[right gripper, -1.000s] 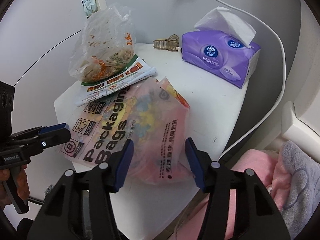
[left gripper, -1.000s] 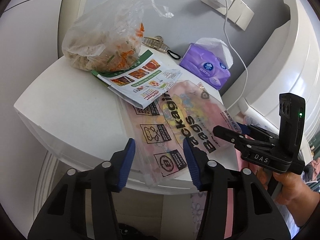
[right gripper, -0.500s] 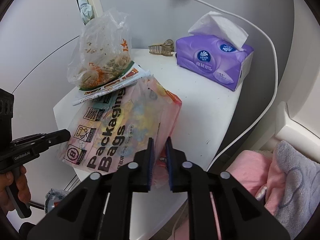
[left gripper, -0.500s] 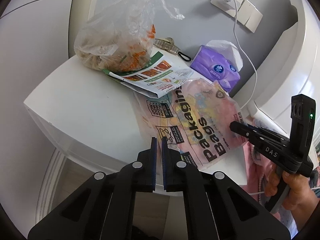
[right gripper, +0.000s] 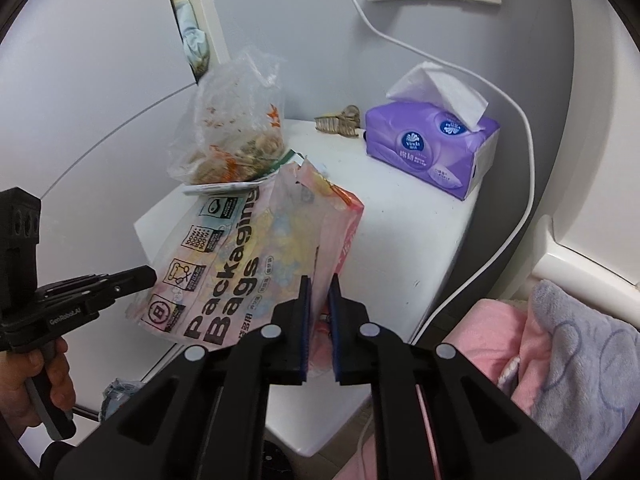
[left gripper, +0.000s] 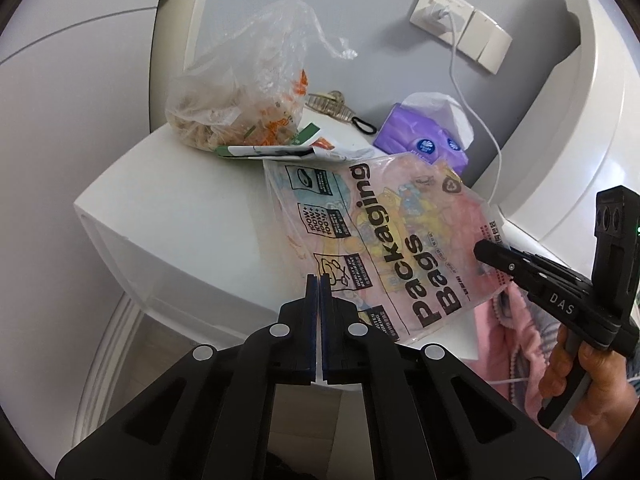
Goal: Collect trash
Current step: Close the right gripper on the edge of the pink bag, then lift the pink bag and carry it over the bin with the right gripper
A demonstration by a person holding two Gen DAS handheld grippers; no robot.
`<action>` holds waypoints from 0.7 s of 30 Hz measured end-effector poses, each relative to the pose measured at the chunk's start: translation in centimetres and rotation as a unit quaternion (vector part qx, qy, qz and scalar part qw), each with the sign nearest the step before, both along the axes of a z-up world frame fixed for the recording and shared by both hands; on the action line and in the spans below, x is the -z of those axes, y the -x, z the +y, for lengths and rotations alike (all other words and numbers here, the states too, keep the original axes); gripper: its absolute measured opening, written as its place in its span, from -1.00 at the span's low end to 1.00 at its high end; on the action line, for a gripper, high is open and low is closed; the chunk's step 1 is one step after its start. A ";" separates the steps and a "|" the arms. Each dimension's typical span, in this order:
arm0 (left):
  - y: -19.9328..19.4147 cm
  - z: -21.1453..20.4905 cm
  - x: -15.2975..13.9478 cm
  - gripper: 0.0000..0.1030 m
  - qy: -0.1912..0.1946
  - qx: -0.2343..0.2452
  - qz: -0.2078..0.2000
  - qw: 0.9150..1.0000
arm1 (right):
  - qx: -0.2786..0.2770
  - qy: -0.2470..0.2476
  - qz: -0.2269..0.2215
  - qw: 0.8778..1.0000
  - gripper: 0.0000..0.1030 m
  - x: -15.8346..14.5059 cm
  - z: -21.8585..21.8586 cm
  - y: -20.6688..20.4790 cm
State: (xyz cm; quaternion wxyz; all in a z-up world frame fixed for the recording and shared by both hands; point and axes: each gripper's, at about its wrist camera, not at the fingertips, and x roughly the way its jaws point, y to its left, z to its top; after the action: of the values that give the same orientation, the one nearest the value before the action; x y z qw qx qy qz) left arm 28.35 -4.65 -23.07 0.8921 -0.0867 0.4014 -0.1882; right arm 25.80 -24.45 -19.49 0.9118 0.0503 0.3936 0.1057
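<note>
A pink "Packaging Bags" pouch (left gripper: pixel 400 240) (right gripper: pixel 248 264) hangs tilted above the white bedside table (left gripper: pixel 168 216), held at both sides. My left gripper (left gripper: pixel 319 280) is shut on the pouch's clear left edge; the right wrist view shows its tip (right gripper: pixel 144 276) against that edge. On the pouch's right edge my right gripper (right gripper: pixel 318 280) is shut, with the thin plastic pinched between its pads; its tip (left gripper: pixel 482 250) also shows in the left wrist view. Behind the pouch, a clear plastic bag of food scraps (left gripper: pixel 240 112) (right gripper: pixel 236 140) rests on a printed flyer (left gripper: pixel 272 151).
A purple tissue pack (right gripper: pixel 428 148), a hair claw (right gripper: pixel 338 124) and a black hair tie (left gripper: pixel 362 125) lie at the table's back. A white charger cable (right gripper: pixel 524 168) hangs from the wall socket. Pink and lilac bedding (right gripper: pixel 520 344) lies to the right.
Both grippers went from open to shut on the pouch's edges. The pouch, flat on the table before, has come up and tilted; both hands rose a little.
</note>
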 end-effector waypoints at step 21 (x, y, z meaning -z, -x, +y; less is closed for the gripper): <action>10.2 3.9 -5.8 -1.00 0.013 -0.051 -0.051 0.997 | -0.056 0.008 -0.053 0.997 -0.80 -5.6 4.4 6.8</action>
State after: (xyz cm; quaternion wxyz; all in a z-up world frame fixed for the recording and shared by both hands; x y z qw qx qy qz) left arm 18.19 -0.74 -17.26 0.9187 -0.1086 0.3479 -0.1520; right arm 19.01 -20.04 -13.91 0.9243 0.0152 0.3480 0.1558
